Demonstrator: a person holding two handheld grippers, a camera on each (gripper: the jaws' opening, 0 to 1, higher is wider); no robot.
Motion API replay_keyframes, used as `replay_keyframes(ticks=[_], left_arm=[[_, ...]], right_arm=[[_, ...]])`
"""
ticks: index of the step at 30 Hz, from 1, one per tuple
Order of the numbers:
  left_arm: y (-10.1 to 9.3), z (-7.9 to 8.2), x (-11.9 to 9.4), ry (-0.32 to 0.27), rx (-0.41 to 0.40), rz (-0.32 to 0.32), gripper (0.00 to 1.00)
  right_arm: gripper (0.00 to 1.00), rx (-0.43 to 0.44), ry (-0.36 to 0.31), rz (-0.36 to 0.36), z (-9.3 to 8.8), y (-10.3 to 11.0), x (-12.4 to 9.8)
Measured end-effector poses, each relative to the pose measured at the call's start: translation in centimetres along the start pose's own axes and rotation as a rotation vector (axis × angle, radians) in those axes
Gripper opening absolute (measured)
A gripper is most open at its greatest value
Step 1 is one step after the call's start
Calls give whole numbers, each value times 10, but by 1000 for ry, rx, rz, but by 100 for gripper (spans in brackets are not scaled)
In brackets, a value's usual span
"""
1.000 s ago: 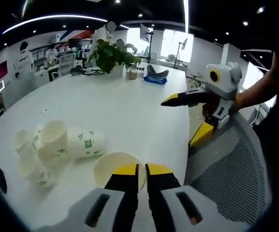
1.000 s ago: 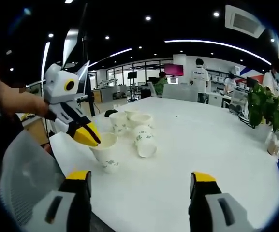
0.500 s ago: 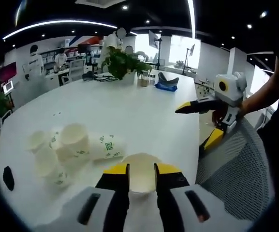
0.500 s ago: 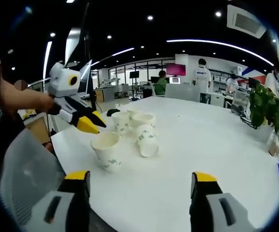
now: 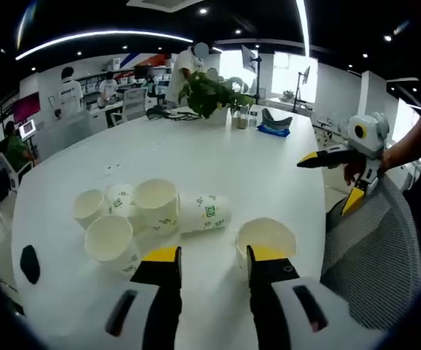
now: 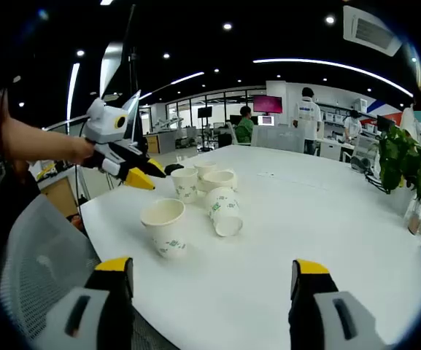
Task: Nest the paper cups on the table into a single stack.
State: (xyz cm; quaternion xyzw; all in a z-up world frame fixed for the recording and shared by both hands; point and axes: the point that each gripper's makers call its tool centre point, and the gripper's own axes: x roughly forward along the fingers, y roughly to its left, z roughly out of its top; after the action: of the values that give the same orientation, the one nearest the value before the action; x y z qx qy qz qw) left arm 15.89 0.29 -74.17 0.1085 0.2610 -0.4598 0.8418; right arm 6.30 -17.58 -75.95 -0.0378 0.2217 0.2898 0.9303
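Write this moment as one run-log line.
left gripper: open, empty | right gripper: open, empty | paper cups: unstacked | lone cup: upright

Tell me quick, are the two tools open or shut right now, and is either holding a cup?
Left tool: open, holding nothing; the nearest paper cup stands free beside it.
Right tool: wide open, holding nothing.

My white table [image 5: 195, 160] carries everything. One upright paper cup [image 5: 265, 240] stands just past my left claw's right jaw. Ahead and left of that claw sits a cluster of upright cups [image 5: 126, 215] with a tipped cup [image 5: 204, 213] beside it. Far beyond stands a potted plant [image 5: 211, 98] and a blue object [image 5: 274, 127].
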Motion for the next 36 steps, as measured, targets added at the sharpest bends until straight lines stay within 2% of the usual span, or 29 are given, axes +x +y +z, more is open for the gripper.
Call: replay_keyframes(ticks=[8, 11, 13, 19, 25, 32, 36], left_arm=[[38, -2, 0, 11, 22, 50, 36], [46, -1, 1, 11, 44, 71, 37], [62, -1, 1, 13, 53, 90, 36], [79, 0, 7, 37, 84, 110, 35], [93, 3, 13, 45, 74, 118, 33], [97, -5, 26, 112, 115, 94, 30], [99, -7, 32, 129, 115, 97, 28]], right_arm=[[89, -1, 5, -6, 1, 1, 0], [89, -2, 6, -8, 0, 1, 0], [89, 0, 10, -11, 0, 1, -1], [89, 1, 20, -6, -1, 2, 0], [89, -12, 37, -1, -4, 3, 1], [88, -21, 51, -5, -5, 4, 1], [87, -21, 52, -9, -5, 3, 1]])
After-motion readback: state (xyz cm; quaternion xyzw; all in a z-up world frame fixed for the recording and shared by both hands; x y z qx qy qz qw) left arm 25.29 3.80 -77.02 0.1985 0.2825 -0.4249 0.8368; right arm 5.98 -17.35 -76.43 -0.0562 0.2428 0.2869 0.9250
